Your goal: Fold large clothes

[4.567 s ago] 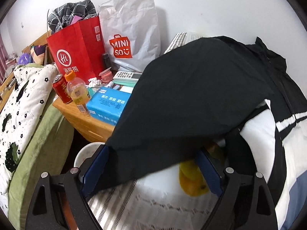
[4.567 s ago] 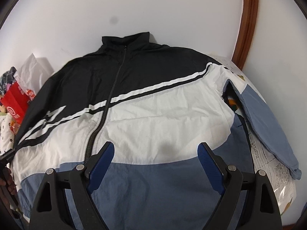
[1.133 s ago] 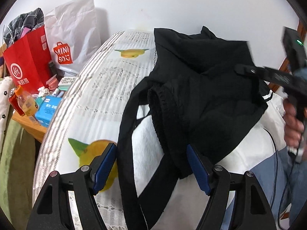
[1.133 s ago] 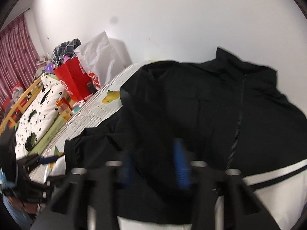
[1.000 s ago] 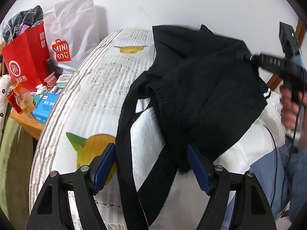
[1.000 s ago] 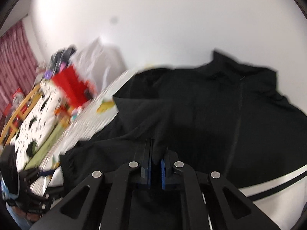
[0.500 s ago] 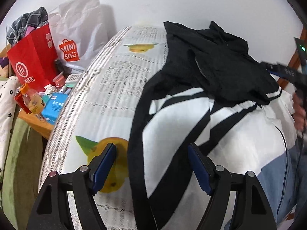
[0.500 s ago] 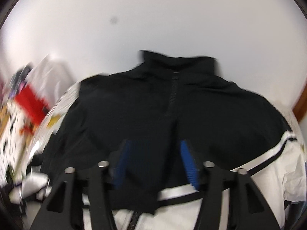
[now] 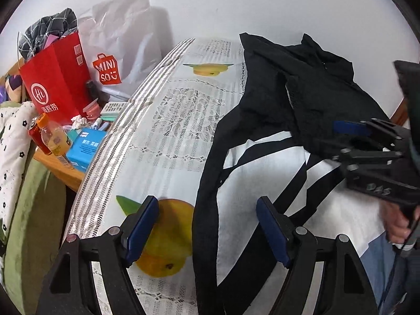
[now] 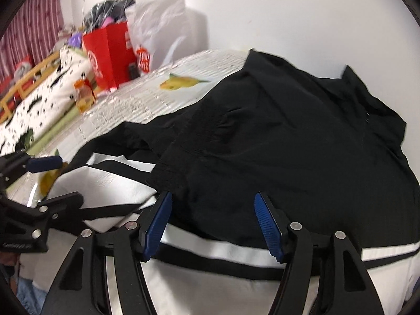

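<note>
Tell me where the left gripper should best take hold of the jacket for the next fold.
Probably the black side edge of the jacket, lying between the open left gripper fingers. Come from the tablecloth side: the edge lies free there.

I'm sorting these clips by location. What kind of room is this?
Probably a bedroom at home: the jacket lies on a fruit-print bedspread, next to a cluttered wooden nightstand holding shopping bags, with patterned bedding beyond.
</note>
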A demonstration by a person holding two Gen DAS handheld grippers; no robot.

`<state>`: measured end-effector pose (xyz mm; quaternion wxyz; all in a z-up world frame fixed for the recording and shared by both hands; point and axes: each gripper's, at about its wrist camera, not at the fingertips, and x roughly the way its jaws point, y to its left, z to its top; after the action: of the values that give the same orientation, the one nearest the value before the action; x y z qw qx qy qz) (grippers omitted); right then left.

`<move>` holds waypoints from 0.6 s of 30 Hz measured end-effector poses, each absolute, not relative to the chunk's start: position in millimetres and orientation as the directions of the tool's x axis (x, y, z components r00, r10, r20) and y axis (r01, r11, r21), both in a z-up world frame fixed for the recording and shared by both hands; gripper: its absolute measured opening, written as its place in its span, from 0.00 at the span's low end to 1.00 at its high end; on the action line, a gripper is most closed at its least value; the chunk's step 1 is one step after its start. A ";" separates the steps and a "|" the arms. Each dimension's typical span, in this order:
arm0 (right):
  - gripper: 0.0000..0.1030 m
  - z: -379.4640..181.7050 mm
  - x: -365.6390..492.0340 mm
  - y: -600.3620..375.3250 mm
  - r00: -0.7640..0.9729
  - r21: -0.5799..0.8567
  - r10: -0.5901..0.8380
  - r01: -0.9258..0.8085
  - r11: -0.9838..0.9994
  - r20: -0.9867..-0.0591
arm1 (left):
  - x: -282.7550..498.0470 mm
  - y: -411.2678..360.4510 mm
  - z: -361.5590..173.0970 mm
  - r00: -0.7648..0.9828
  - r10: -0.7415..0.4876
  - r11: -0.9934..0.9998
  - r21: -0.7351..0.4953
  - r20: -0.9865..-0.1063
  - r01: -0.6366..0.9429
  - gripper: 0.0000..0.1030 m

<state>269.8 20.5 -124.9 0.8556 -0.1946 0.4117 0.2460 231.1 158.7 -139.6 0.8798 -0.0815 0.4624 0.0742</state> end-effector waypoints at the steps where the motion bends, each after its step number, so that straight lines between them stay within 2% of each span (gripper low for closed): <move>1: 0.63 -126.6 274.7 21.2 0.539 -0.141 0.252 -0.584 0.799 -0.803 | 231.8 158.5 -139.7 0.562 0.055 0.976 -0.075 -0.825 -0.206 0.74; 3: 0.62 -131.6 276.3 27.3 0.541 -0.153 0.251 -0.593 0.791 -0.803 | 232.4 156.9 -140.0 0.562 0.058 0.977 -0.069 -0.825 -0.202 0.74; 4: 0.55 -131.6 275.9 24.3 0.538 -0.149 0.253 -0.594 0.790 -0.804 | 232.7 156.1 -140.2 0.562 0.060 0.977 -0.066 -0.825 -0.201 0.74; 5: 0.46 -131.3 276.3 20.9 0.525 -0.127 0.274 -0.605 0.786 -0.806 | 233.1 155.6 -140.2 0.560 0.063 0.977 -0.063 -0.826 -0.202 0.75; 6: 0.26 -129.4 277.4 18.0 0.515 -0.106 0.293 -0.612 0.784 -0.806 | 233.2 155.0 -140.0 0.559 0.065 0.977 -0.060 -0.827 -0.203 0.75; 7: 0.15 -126.8 276.2 14.7 0.523 -0.103 0.294 -0.603 0.791 -0.800 | 233.5 154.5 -139.8 0.558 0.065 0.978 -0.059 -0.828 -0.202 0.75; 9: 0.11 -116.5 274.4 3.4 0.536 -0.078 0.312 -0.585 0.807 -0.785 | 234.3 154.6 -138.9 0.552 0.059 0.976 -0.068 -0.832 -0.207 0.75; 13: 0.10 -78.7 268.0 -44.6 0.595 -0.004 0.373 -0.535 0.845 -0.712 | 234.0 154.2 -133.3 0.551 0.040 0.974 -0.090 -0.833 -0.207 0.75; 18: 0.10 -28.5 266.1 -141.5 0.731 0.074 0.338 -0.369 0.927 -0.593 | 236.8 146.6 -120.2 0.580 0.049 0.977 -0.080 -0.813 -0.195 0.75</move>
<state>266.1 -141.5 -28.5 0.9300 -0.0242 0.3137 0.1900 236.8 146.6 -120.2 0.8852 -0.0806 0.4529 0.0690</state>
